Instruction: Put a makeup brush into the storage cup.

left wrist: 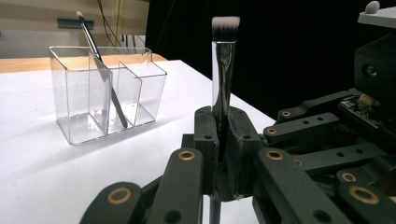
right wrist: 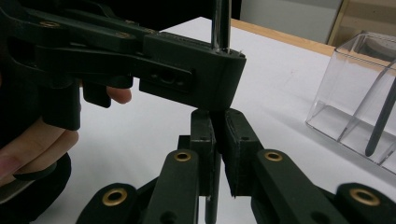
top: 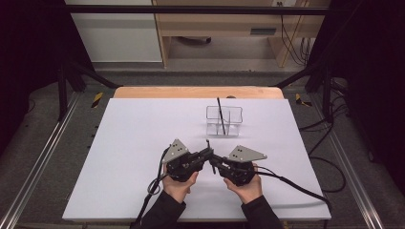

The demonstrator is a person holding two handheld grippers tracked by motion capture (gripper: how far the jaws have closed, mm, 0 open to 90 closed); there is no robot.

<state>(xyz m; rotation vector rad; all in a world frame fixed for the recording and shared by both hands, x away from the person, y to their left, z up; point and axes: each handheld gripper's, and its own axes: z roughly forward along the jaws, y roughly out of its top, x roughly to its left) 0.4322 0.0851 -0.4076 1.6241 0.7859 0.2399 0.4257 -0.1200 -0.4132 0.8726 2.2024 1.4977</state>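
1. High view: left gripper and right gripper meet tip to tip near the front of the white tabletop; clear organizer stands beyond them, one dark brush leaning in it.
2. Left gripper view: jaws clamped on an upright makeup brush, white-tipped bristles up.
3. Right gripper view: jaws closed narrow on the brush's lower handle, just under the left gripper. Pale wall and wooden furniture behind.

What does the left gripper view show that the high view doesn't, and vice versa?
Left gripper view: the makeup brush close up, white-tipped bristles up, handle clamped upright in the left gripper. High view: the left hand and right hand, the right gripper meeting the left one tip to tip, the whole white table. Both: the clear organizer with a thin brush leaning in it.
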